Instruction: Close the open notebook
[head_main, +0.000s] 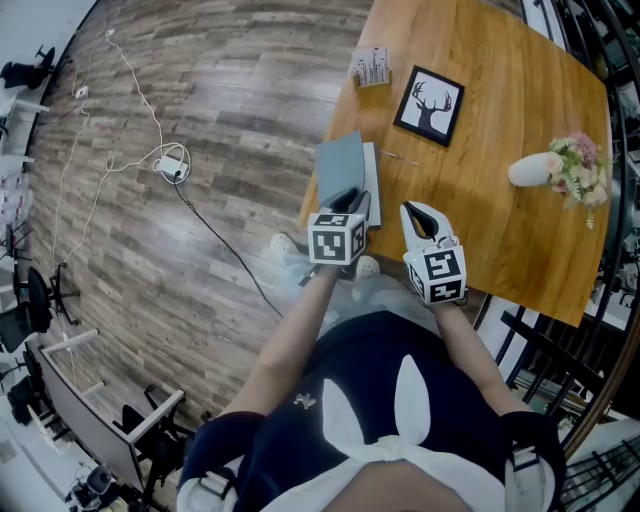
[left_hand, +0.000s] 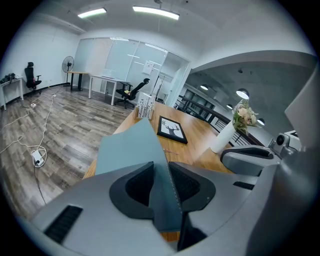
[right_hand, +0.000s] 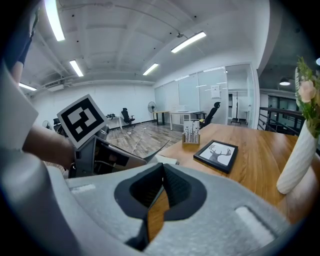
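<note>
The notebook lies at the wooden table's left edge, its grey-blue cover over the white pages. My left gripper is at the notebook's near end. In the left gripper view the cover runs slanted through the gap of the left gripper, with its edge against the right pad and the jaws a little apart. My right gripper hovers over bare wood just right of the notebook. In its own view the right gripper has its tips together and holds nothing.
A framed deer picture and a small holder box stand beyond the notebook. A white vase of flowers lies to the right. A thin pen rests beside the pages. Cables and a power strip trail over the floor at left.
</note>
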